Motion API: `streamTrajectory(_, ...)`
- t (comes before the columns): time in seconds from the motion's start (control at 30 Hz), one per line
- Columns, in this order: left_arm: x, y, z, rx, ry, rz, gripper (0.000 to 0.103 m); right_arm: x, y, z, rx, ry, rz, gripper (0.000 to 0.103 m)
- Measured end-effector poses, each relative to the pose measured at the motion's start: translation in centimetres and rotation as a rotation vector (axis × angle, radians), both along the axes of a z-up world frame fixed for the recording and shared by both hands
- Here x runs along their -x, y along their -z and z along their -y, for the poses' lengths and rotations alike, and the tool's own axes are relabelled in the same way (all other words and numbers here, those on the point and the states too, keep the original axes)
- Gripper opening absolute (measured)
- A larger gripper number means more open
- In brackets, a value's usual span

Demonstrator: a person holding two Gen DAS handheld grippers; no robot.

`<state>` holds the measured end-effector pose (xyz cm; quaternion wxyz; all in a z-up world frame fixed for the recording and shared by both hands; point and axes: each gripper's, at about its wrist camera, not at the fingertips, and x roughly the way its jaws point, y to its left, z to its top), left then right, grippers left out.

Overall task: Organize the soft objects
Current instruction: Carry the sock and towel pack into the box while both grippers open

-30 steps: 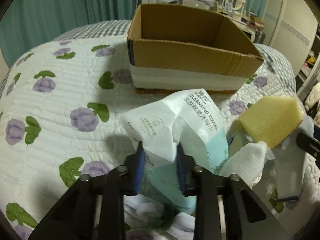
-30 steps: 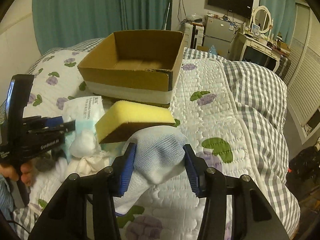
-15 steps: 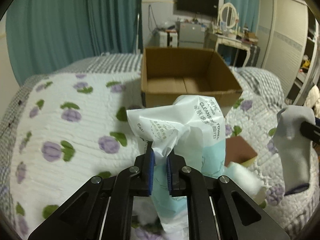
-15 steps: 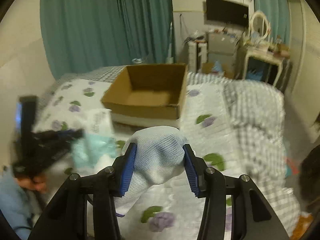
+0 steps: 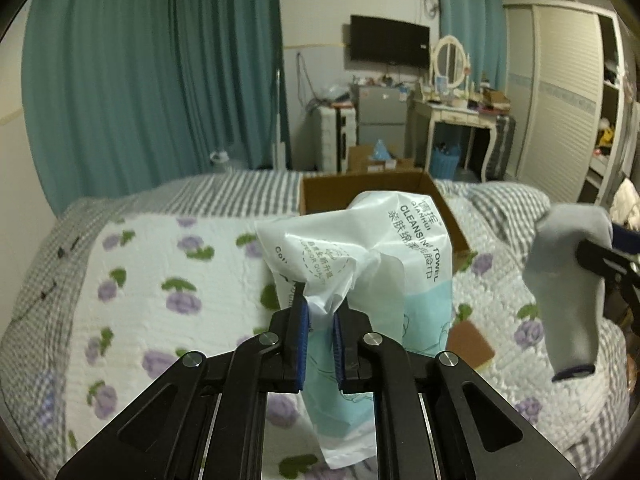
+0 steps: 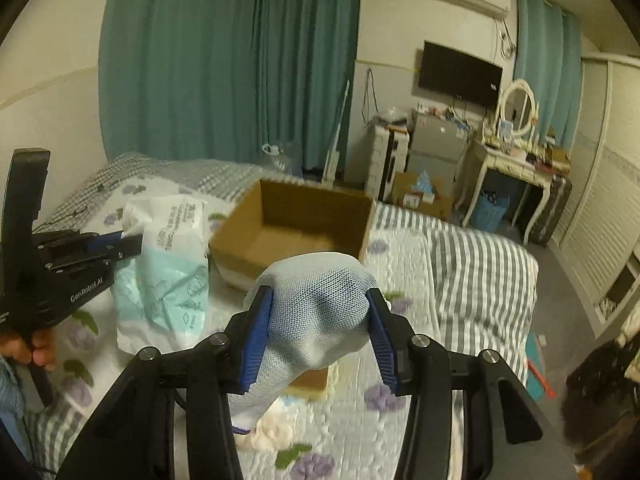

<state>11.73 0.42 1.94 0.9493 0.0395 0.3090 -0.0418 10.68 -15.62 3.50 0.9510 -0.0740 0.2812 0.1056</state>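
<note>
Left view: the white-and-teal plastic cleansing-towel pack [image 5: 384,276], pinched by a crumpled fold in the closed left claw [image 5: 320,316] and hanging clear of the floral quilted bed [image 5: 132,280], hides most of the open brown cardboard box [image 5: 320,196], whose interior cannot be read here. The right view shows that box [image 6: 296,220] empty, and the right claw [image 6: 318,334] clamped on a grey mesh sock [image 6: 316,312] held above the bed. The yellow sponge with brown scouring face [image 5: 470,344] lies on the quilt, half covered in both views; a whitish fluffy wad [image 6: 272,436] appears only in the right view, too blurred to identify.
</note>
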Motion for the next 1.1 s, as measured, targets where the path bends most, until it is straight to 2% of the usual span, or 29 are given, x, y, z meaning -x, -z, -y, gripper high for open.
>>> streamTrajectory(0.23,-4.4,-2.8,1.1,-0.027,0.022,0.038,0.01,-5.5,-3.9,-2.1,0.042,-0.043,0.09,0.046)
streamTrajectory(0.4,-9.7,-2.9,2.2,-0.052,0.038,0.035,0.01,-11.3,-4.3,-2.7,0.02,-0.04,0.106,0.046)
streamTrajectory(0.57,-14.6,-0.6,3.5,-0.089,0.045,0.003,0.01,-17.7,-1.7,-3.4,0.051,-0.052,0.061,0.045)
streamTrajectory(0.7,-18.1,2.5,4.2,-0.089,0.036,-0.056,0.01,-22.4,1.9,-3.4,0.064,-0.035,0.001,0.044)
streamTrajectory(0.93,-21.2,6.0,4.9,-0.111,0.029,-0.115,0.012,-27.2,6.8,-3.5,0.098,-0.038,-0.062,0.043)
streamTrajectory(0.97,-21.3,6.1,4.9,-0.109,0.029,-0.117,0.017,-27.4,7.1,-3.6,0.098,-0.039,-0.059,0.044)
streamTrajectory(1.03,-21.2,6.0,5.1,-0.099,0.037,-0.116,0.018,-27.7,7.4,-3.4,0.087,-0.045,-0.06,0.048)
streamTrajectory(1.07,-21.3,5.9,5.0,-0.099,0.042,-0.12,0.019,-27.6,7.5,-3.2,0.08,-0.045,-0.061,0.053)
streamTrajectory(1.1,-21.2,5.7,4.9,-0.099,0.04,-0.123,0.025,-27.4,7.4,-3.0,0.071,-0.043,-0.055,0.062)
